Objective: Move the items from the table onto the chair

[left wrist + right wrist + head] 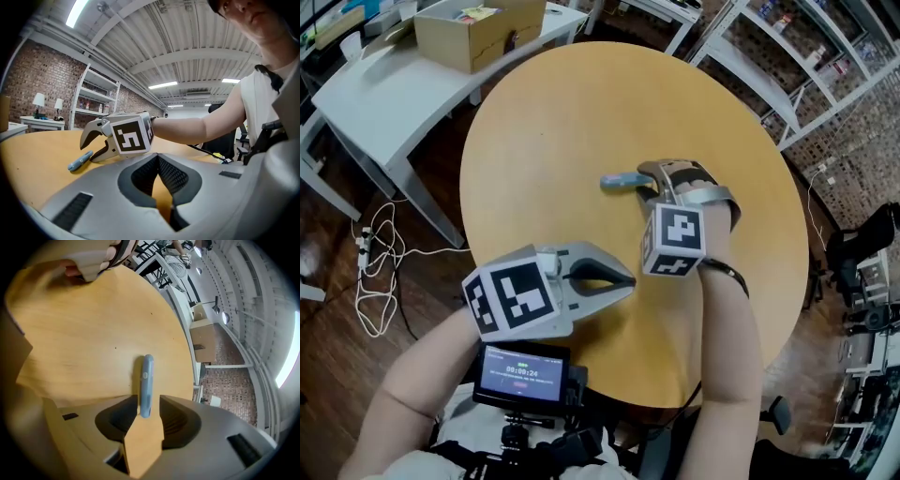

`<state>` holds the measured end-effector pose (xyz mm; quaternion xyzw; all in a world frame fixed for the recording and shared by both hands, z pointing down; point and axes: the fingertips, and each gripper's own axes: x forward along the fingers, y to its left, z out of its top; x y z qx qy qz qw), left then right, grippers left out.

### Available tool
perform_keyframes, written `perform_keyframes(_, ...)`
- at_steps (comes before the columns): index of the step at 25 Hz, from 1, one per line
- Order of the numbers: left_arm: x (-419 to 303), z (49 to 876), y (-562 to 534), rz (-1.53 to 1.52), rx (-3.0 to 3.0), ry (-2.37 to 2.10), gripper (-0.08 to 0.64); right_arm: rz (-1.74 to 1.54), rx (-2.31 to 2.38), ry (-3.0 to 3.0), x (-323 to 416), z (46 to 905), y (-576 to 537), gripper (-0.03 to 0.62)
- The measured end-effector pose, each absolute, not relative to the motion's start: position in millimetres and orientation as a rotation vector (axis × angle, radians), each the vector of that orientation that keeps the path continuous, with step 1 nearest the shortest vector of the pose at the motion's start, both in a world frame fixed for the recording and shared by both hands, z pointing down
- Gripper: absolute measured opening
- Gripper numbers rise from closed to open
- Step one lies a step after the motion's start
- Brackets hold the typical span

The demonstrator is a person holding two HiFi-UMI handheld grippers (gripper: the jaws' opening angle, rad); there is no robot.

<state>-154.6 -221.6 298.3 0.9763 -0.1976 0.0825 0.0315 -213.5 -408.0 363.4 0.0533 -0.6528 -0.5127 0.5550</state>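
A slim blue pen-like item point(622, 181) point(79, 161) point(146, 380) lies flat on the round wooden table point(534, 141), a little right of its middle. My right gripper point(649, 183) point(89, 143) point(149, 401) is low over the table and open. The item's near end sits between the jaws, and the pads do not press on it. My left gripper point(628, 279) point(157, 158) hovers near the table's front edge, tips together and pointing toward the right gripper, holding nothing.
A white desk point(375, 84) with an open cardboard box point(478, 33) stands beyond the table at the upper left. Metal shelving point(787, 56) fills the upper right. Loose cables point(380, 272) lie on the wooden floor to the left.
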Motion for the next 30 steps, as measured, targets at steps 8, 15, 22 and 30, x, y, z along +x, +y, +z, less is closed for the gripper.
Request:
perform_keyframes(8,-154.7,299.4,-222.6,0.257,3.009,-0.603,0.008,-1.272,0.147,-1.522,-216.1,367.7,-411.5,0.072)
perform_keyframes(15,-157.4,298.3,-221.9,0.252,2.976,-0.62,0.008,-1.313,0.245,-1.562,-208.8,348.2,-400.0,0.069)
perform_keyframes(22,-159.0,301.4,-223.1,0.248,2.972,-0.619,0.008,-1.303,0.329,-1.681,-193.4,322.5,-371.7,0.069)
perform_keyframes(30,-165.6,307.4,-228.0,0.24,3.002,-0.642,0.008,-0.966,0.435,-2.008,-161.5,314.6,-320.7,0.069)
